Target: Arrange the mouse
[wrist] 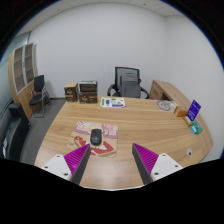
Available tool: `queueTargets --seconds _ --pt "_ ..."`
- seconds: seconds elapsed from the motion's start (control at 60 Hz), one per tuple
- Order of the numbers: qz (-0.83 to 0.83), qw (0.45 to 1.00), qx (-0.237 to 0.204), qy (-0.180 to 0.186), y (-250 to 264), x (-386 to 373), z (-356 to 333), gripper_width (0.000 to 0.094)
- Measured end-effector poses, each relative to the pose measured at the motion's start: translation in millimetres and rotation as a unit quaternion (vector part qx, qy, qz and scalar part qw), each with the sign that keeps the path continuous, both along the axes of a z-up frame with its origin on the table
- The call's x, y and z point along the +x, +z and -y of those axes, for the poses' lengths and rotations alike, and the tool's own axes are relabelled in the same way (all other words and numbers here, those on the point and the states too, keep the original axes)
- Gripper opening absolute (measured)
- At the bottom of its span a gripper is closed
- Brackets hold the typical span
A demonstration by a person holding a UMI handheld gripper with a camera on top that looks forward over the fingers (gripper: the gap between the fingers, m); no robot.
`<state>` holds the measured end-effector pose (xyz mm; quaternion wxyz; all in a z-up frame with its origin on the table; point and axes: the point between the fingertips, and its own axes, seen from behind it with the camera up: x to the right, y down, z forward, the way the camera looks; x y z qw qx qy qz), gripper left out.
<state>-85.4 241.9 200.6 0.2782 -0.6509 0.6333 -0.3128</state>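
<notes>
Filling most of the view, a large wooden table (140, 125) with a rounded front edge stretches away from the gripper (113, 163) toward a white back wall. Beyond its far edge stands a black office chair (127, 82), and a second black chair (39, 93) sits off to the left against the wall, near a tall pale shelf unit (20, 64). At the far right a wooden side cabinet (170, 93) meets the table.

On the far part of the table lie two brown boxes (81, 92) side by side, with flat printed papers (112, 101) just to their right. Near the right side a purple box (194, 109) stands upright, a small teal item (195, 127) lies just in front of it, and a round pale object (165, 105) sits a little to its left; what these last two are is hard to say at this distance.

Closer in, a pink patterned mat (97, 131) lies on the table, and the dark mouse (96, 137) rests on it, just ahead of the left finger and slightly to the left of the gap between the fingers (80, 161). A small white slip (103, 148) lies on the table just nearer than the mouse.

Both fingers, with magenta pads, are spread wide and hold nothing; they sit above the table's near edge, apart from the mouse.
</notes>
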Motion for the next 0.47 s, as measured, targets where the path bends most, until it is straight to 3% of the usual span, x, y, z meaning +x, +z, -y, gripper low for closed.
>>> queueTargets --seconds 0.2,0.467 --pt "0.016 0.999 -0.013 -0.032 32 -72 40 0.0867" --pt "0.016 0.998 -0.021 -0.064 23 -100 79 0.0865"
